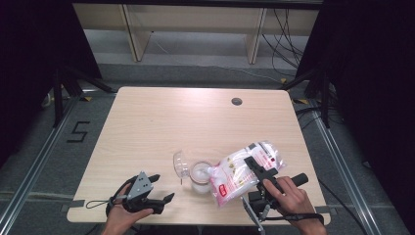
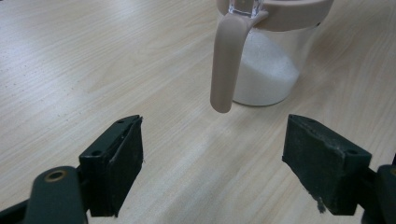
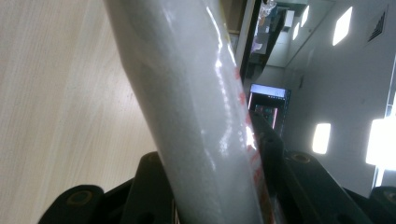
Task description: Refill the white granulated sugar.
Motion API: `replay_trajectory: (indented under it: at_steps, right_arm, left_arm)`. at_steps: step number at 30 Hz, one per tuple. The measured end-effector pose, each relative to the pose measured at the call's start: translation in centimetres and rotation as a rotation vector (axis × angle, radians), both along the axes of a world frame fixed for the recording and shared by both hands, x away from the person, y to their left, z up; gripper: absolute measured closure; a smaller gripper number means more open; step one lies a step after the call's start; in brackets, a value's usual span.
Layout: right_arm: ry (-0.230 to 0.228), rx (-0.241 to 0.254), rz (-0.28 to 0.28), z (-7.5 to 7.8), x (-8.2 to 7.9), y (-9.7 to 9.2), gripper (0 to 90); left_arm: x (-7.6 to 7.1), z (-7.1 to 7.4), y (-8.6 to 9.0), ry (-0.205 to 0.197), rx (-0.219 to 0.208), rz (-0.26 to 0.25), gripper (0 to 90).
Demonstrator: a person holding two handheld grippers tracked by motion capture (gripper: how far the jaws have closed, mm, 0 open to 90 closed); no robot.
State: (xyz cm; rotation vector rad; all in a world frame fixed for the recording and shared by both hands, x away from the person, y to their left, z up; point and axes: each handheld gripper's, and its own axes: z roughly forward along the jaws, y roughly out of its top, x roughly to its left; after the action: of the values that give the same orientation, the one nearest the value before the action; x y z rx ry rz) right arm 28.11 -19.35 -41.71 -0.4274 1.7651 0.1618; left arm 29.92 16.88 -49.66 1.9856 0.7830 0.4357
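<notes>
Holding: right gripper (image 1: 255, 169) clamps a bag (image 1: 240, 172), its jaws pressed on both faces of the plastic; the bag tilts with its mouth down at the jar (image 1: 199, 177).
Left gripper (image 1: 156, 188): jaws wide apart with nothing between them, resting low on the near left of the tabletop (image 1: 161, 122).
Bag, where: near right of the tabletop, lifted, lower end touching the jar's rim.
Jar, where: near centre, between the two grippers, standing upright, partly full of white grains.
Hidden: the bag's mouth blocks the jar's opening in the high view; whether grains are falling cannot be told.
Cut off: the jar's top and lid (image 1: 180, 164) leave the upper edge of the left gripper view; the handle (image 2: 225, 65) hangs in full.
Hard to make out: red print on the bag is too blurred to read; the bag covers the right gripper's pads in its own view.
Count: two grippers, one bag, one jar, one lid swung open, one handle, one dark hole (image 1: 237, 101) in the far tabletop.
</notes>
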Motion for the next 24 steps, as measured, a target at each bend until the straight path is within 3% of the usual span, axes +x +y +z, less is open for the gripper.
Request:
replay_trajectory:
  at_steps: [2,14,15,18,19,23,24]
  right_arm:
    - [-0.012,-0.018,0.010,0.15,0.03,0.05,67.8]
    - [-0.016,-0.017,0.018,0.08,0.11,-0.01,67.8]
    - [-0.005,-0.011,-0.002,0.00,0.01,-0.03,67.8]
    - [-0.016,-0.029,0.008,0.19,-0.01,0.07,67.8]
    - [-0.020,-0.027,0.017,0.20,0.04,0.09,67.8]
    - [-0.030,-0.039,0.031,0.28,0.08,0.16,67.9]
    - [-0.017,-0.025,0.008,0.13,-0.01,0.09,67.9]
  left_arm:
    - [-0.03,0.02,0.00,0.000,0.003,0.003,19.7]
    - [0.00,0.00,0.00,0.001,-0.001,0.000,19.7]
    - [0.00,0.00,0.00,0.001,-0.002,0.000,19.8]
    - [0.12,0.09,0.11,-0.018,0.020,-0.015,19.7]
    - [-0.01,0.00,0.00,0.001,0.000,0.002,19.7]
    - [-0.01,0.02,0.01,0.001,0.002,0.002,19.7]
    - [0.00,0.00,0.00,0.001,-0.002,-0.001,19.7]
